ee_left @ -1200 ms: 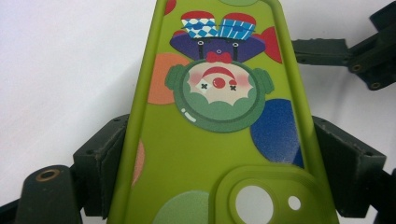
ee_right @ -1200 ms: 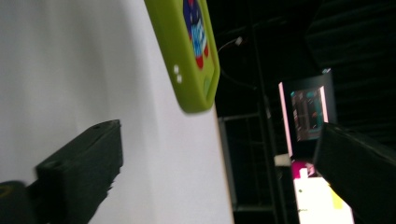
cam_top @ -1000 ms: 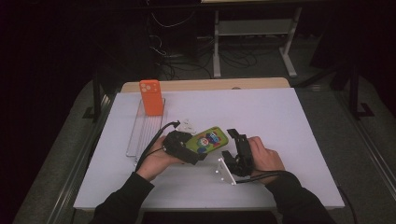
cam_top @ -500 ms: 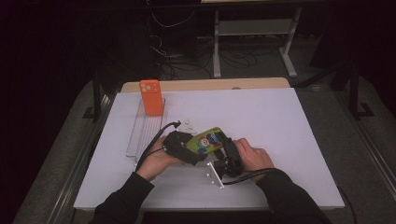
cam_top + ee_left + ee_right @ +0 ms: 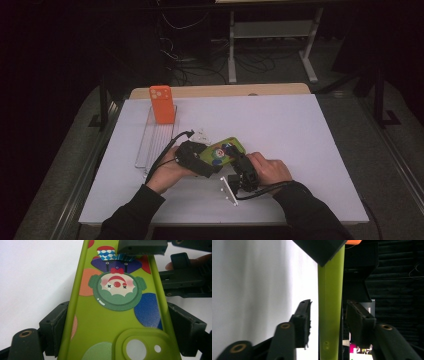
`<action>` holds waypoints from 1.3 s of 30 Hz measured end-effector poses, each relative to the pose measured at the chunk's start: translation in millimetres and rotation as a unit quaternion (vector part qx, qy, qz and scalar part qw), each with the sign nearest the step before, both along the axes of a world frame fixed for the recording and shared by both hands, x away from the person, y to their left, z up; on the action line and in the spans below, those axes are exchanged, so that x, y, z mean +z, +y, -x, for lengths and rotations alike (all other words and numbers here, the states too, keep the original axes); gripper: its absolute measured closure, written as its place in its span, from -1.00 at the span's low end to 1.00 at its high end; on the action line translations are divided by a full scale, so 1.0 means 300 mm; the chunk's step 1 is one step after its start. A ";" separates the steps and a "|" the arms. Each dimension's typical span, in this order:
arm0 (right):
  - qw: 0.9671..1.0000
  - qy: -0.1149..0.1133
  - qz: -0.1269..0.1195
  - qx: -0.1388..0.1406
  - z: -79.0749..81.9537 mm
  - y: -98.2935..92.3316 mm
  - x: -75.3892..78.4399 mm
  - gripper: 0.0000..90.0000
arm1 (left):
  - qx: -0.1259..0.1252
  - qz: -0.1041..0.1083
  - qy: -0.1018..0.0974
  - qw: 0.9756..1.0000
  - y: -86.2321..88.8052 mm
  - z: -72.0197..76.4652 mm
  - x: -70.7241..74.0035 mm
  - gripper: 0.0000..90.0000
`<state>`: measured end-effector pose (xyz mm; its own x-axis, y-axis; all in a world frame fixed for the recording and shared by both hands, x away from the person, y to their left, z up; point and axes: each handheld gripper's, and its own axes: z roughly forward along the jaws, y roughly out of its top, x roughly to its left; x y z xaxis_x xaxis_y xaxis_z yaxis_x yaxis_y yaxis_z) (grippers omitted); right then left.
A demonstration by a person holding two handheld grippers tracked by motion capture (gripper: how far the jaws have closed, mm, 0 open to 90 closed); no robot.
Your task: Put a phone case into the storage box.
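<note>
A lime-green phone case with a clown print is held just above the white table. My left gripper is shut on it across its width, near the camera cutout. The right gripper meets the case's other end, and one of its jaws shows at the top of the left gripper view. In the right gripper view the case stands edge-on between the jaws, which have just been closing. A narrow gap remains beside each finger, so the pads do not press on it.
An orange phone case stands upright at the far end of a clear slotted rack on the left. Small white parts lie beside the rack. The white table runs bare to the right. Dark floor and cables lie beyond.
The right gripper has moved left onto the end of the green case and its jaws have narrowed around the case's edge. The left gripper and case have stayed put.
</note>
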<state>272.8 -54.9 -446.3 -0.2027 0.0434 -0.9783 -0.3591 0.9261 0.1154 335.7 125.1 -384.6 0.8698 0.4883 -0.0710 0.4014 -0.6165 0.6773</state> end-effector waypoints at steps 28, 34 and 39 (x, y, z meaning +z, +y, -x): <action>1.000 0.008 0.014 0.004 0.007 -0.008 0.008 0.68 | -0.008 0.015 -0.003 1.000 0.026 -0.009 -0.003 -1.00; 1.000 0.012 0.004 -0.009 -0.002 -0.021 0.018 0.68 | -0.006 0.035 -0.004 0.999 0.047 -0.007 0.008 -1.00; 1.000 0.016 -0.017 -0.021 -0.012 -0.032 0.023 0.68 | -0.003 0.037 -0.005 0.999 0.065 -0.009 0.013 -1.00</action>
<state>276.3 -64.7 -439.4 -0.2307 0.0857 -0.9692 -0.3166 0.9353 0.1581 338.5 144.5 -380.6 0.8739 0.4762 -0.0980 0.3902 -0.5668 0.7256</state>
